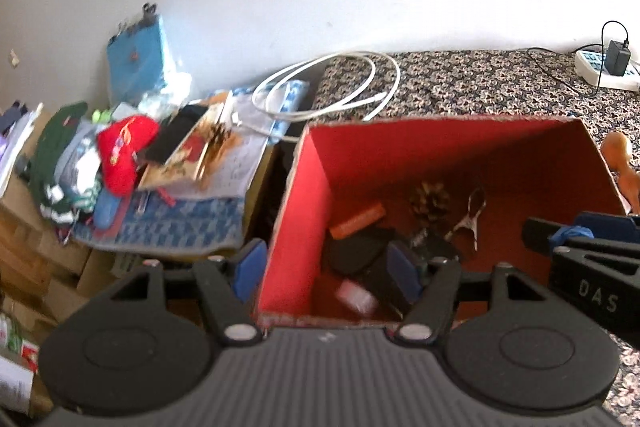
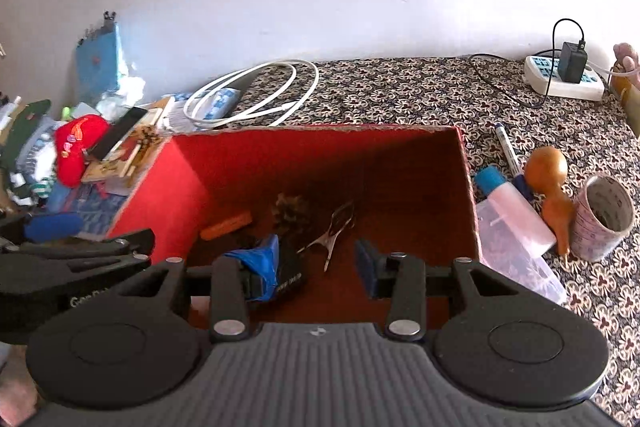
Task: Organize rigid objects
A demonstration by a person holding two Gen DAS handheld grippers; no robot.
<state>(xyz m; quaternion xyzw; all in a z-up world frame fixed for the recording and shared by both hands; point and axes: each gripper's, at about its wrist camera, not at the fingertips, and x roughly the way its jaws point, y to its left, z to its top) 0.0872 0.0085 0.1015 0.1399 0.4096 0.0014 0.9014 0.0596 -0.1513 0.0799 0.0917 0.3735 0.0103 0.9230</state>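
Patterned floral cloth (image 2: 420, 95) covers the surface under a white wall, clutter pile off to the left.

Right gripper (image 2: 316, 267): jaws spread wide, nothing held, hanging over the near half of the red cardboard box (image 2: 320, 147). Just ahead of and between its jaws lies a metal clip-like tool (image 2: 334, 231); by the left jaw is a black object (image 2: 290, 275), past it an orange bar (image 2: 226, 225) and a pinecone (image 2: 290, 213). Left gripper (image 1: 326, 267): jaws also wide apart, empty, straddling the box's left wall, right jaw inside over black items (image 1: 360, 255) and a small pink-white thing (image 1: 356, 297), too blurry to name.

Outside the box, right of the right jaw: clear plastic bottle with blue cap (image 2: 512, 227) lying touching the box wall, a wooden gourd (image 2: 550, 187) just beside it, a marker pen (image 2: 508, 153) behind, and an open paper cup-like tube (image 2: 604, 217) further right. Far off: white cable coil (image 2: 256, 95), power strip with black charger (image 2: 568, 75).

Step looks like a drop-off just finished or the next pick is due; several loose items remain, so the task is partway. For a good next pick, swing right, clear the box rim, close across the bottle's narrow width or the gourd's waist. The gourd is smooth and rounded, so it will likely slip; the bottle may roll.
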